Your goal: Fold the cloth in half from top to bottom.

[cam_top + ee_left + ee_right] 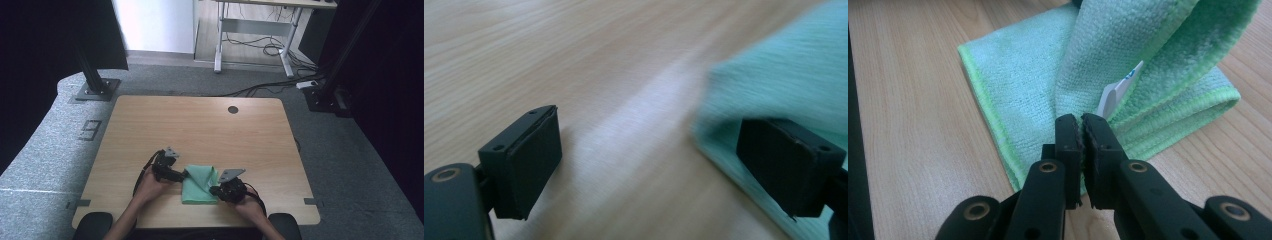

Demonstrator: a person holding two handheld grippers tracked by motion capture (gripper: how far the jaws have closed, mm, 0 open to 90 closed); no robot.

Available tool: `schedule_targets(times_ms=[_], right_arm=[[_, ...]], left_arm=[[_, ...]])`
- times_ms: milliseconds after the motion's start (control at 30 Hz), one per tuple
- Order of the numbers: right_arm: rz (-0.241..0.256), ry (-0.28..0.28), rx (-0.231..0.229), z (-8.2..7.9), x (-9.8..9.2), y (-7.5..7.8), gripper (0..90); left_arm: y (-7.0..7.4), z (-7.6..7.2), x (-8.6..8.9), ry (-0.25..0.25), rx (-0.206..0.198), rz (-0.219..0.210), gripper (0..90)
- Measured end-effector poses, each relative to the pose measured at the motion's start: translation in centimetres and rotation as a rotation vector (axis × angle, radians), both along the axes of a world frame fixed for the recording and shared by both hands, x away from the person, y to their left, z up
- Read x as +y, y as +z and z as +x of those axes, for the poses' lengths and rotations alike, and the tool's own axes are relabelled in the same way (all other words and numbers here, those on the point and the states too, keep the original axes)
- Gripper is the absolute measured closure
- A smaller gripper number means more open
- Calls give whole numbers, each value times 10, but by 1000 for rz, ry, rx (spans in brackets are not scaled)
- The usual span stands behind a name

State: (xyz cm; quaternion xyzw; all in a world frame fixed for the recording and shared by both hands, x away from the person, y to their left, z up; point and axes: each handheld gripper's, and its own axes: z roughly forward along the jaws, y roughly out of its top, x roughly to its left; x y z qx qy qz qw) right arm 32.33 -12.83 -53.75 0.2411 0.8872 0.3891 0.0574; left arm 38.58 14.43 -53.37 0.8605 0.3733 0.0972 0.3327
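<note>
Grey carpet surrounds our light wooden table [200, 125], with a white desk frame [252, 37] and loose cables [260, 47] at twelve o'clock behind it and a round cable hole [233, 109] near the table's far edge. We work at the near edge, around six o'clock.

Starting at the left, our left gripper [181, 175] sits at the nine o'clock side of the green microfibre cloth [199, 185]. In the left gripper view its jaws stand wide apart with bare wood between them; one jaw is over the table, the other lies against the blurred edge of the cloth [784, 85], and nothing is caught between them.

At the middle, the cloth lies folded flat on the wood, with one layer lifted into a peak toward its three o'clock side.

Farther right, our right gripper [216, 190] meets the cloth at about four o'clock. In the right gripper view its jaws are pressed together, pinching the raised fold of the cloth [1098, 65], beside a white care label [1118, 92] tucked in the layers.
</note>
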Motion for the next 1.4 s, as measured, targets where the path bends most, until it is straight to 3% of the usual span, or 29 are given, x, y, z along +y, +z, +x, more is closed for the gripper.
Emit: schedule_targets(times_ms=[67,200,300,400,500,600,733,867,1033,1200,1400], right_arm=[[5,0,1,0,0,0,843],[2,-3,-3,0,0,0,840],[3,-6,-3,-1,0,0,839],[3,-7,-4,-1,0,0,836],[7,-10,-5,-2,0,0,819],[15,-14,-1,-3,0,-1,815],[18,-13,-8,-4,-1,0,805],[29,-10,4,-3,-2,2,781],[33,-12,-2,-7,-7,9,680],[64,-58,-26,-11,-25,21,571],[76,-129,-37,-2,-39,30,484]], left_arm=[[8,-3,3,-20,-4,-23,110],[28,1,6,6,-54,-68,123],[38,13,-1,30,-81,-63,136],[41,30,-19,19,-96,-19,139],[36,47,-36,-23,-46,-4,139],[28,54,-46,-52,-7,12,139],[23,49,-47,-105,16,8,143],[23,42,-44,-126,20,11,148],[26,31,-39,-152,17,1,148],[27,18,-33,-171,23,-7,148],[24,1,-28,-193,24,-1,147]])
